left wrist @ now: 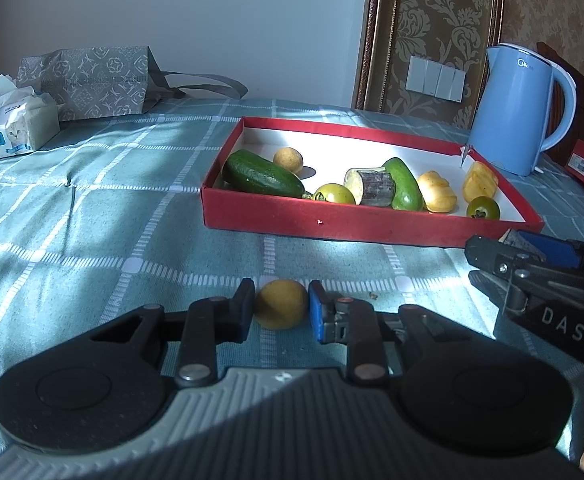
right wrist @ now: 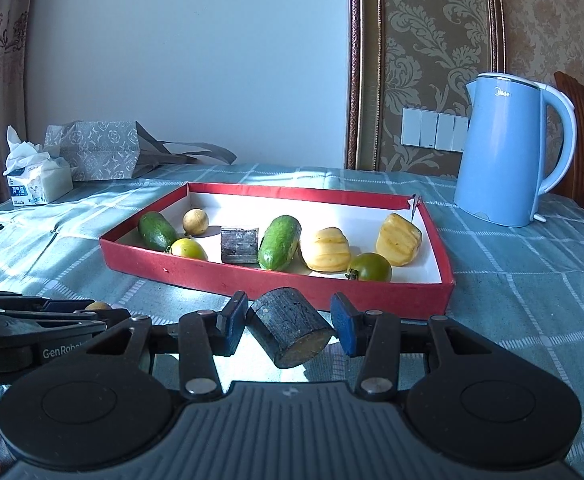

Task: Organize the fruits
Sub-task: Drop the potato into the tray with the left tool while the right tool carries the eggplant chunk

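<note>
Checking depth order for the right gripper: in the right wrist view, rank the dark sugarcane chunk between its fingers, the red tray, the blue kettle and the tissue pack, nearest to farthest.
1. Dark sugarcane chunk, between the fingers of the right gripper, not yet clamped.
2. Red tray, straight ahead.
3. Blue kettle, beyond the tray, right.
4. Tissue pack, far left corner.

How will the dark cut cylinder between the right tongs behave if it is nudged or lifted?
The dark cylinder piece lies on its curved side, so a nudge would probably roll it. It looks solid and stiff, unlikely to deform. The right tongs flank it without clearly touching.
</note>
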`<state>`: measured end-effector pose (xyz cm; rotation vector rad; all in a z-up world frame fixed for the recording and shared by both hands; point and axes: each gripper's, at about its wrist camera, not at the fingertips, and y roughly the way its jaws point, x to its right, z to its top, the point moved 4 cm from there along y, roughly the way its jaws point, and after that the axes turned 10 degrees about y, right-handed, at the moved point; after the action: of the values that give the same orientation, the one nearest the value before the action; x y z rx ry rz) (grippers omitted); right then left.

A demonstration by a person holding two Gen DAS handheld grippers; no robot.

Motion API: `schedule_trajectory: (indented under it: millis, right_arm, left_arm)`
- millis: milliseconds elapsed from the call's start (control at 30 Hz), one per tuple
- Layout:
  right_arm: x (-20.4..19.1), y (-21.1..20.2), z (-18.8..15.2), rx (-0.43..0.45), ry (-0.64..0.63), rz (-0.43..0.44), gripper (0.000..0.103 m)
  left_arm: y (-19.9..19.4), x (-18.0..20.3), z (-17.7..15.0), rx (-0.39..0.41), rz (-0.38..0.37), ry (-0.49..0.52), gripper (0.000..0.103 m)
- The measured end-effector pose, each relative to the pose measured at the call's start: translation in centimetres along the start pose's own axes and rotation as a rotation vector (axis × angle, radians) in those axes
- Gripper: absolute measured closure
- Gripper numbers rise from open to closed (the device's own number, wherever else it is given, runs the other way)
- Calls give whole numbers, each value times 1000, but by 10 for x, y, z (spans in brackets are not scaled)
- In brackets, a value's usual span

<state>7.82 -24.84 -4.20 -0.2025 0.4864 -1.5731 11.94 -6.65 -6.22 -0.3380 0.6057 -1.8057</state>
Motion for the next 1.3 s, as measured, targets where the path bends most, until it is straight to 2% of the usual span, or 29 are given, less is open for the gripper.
schedule_trajectory:
  millis: [400, 600, 733, 967, 1033, 1300]
  right_arm:
    - [11, 11, 23, 42, 15, -9, 58]
    - [29, 15, 35, 70, 67, -25, 58]
    - [40, 18, 35, 64, 94, -40, 58]
    - [45, 19, 33, 60, 105, -41, 58]
    - [47, 20, 32, 58, 106, -45, 58]
    - [53, 21, 33, 48, 131, -40, 58]
  left_arm:
    - [0, 0, 1, -2, -2, 6, 77]
    - [-7, 6, 13, 52, -67, 14, 77]
    - [-2, 11, 26, 72, -71, 28, 77]
    - [27, 8, 70, 104, -67, 36, 77]
    - [44, 8, 83, 87, -91, 24, 77]
    - [97, -4, 100, 17, -76, -14, 77]
